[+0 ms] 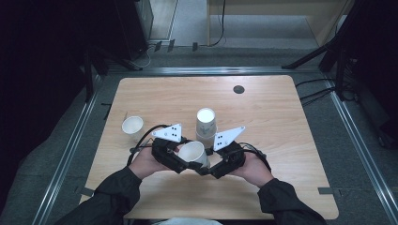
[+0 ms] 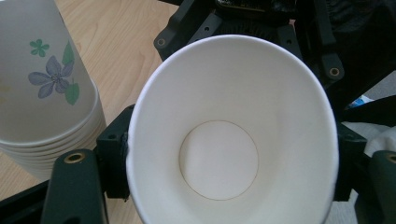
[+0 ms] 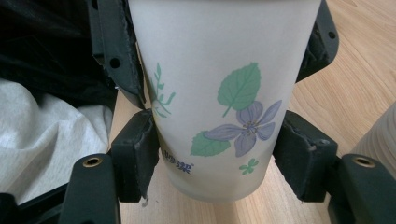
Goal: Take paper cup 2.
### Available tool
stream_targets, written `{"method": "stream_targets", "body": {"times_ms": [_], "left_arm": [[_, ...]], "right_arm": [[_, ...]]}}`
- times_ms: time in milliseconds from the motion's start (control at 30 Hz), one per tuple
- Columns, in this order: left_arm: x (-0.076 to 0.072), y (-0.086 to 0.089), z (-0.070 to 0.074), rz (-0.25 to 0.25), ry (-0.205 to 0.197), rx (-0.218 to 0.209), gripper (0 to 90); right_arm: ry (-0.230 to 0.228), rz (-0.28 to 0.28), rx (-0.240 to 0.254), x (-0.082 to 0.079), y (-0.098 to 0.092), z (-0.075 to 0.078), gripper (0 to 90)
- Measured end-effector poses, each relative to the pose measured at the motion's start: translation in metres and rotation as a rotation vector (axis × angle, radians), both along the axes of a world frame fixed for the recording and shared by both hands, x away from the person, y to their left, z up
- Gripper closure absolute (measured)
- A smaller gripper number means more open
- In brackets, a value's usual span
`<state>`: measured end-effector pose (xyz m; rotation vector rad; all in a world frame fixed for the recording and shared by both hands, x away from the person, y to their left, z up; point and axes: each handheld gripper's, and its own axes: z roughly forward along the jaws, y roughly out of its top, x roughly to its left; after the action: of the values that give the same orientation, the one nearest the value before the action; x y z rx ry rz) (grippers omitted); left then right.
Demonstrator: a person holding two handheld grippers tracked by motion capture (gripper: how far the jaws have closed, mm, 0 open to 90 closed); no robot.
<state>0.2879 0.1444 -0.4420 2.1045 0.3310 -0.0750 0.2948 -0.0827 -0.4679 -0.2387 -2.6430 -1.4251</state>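
Right now both of your grippers meet on one paper cup (image 1: 193, 153), held tilted above the near middle of the tabletop (image 1: 281, 136). Your right gripper (image 3: 215, 163) clamps the cup's flower-printed wall between both jaws. Your left gripper (image 2: 224, 182) closes on the cup at its open rim, looking straight into the white inside. Just behind stands an upside-down stack of cups (image 1: 206, 123), and a lone upright cup (image 1: 133, 125) sits farther left.

We lose the held cup's (image 3: 219, 107) rim past the right gripper view's top edge, and the stack of cups (image 2: 44, 88) runs off the left gripper view's left edge.
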Motion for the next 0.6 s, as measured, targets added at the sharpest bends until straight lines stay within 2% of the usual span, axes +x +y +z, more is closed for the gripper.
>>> {"method": "stream_targets", "body": {"times_ms": [200, 300, 433, 600], "left_arm": [[0.001, 0.002, 0.001, 0.002, 0.003, -0.003, 27.8], [0.002, 0.005, 0.002, 0.008, 0.006, -0.011, 27.8], [0.003, 0.009, 0.002, 0.024, 0.001, 0.002, 27.9], [0.006, 0.014, 0.003, 0.039, 0.003, 0.009, 27.9]], "right_arm": [[0.014, -0.001, 0.001, 0.001, -0.001, 0.001, 33.8], [0.018, -0.022, 0.003, 0.001, 0.0, 0.001, 27.1], [-0.002, -0.049, -0.014, 0.002, -0.001, 0.0, 25.0], [-0.062, -0.079, -0.061, 0.0, -0.004, -0.002, 24.3]]}}
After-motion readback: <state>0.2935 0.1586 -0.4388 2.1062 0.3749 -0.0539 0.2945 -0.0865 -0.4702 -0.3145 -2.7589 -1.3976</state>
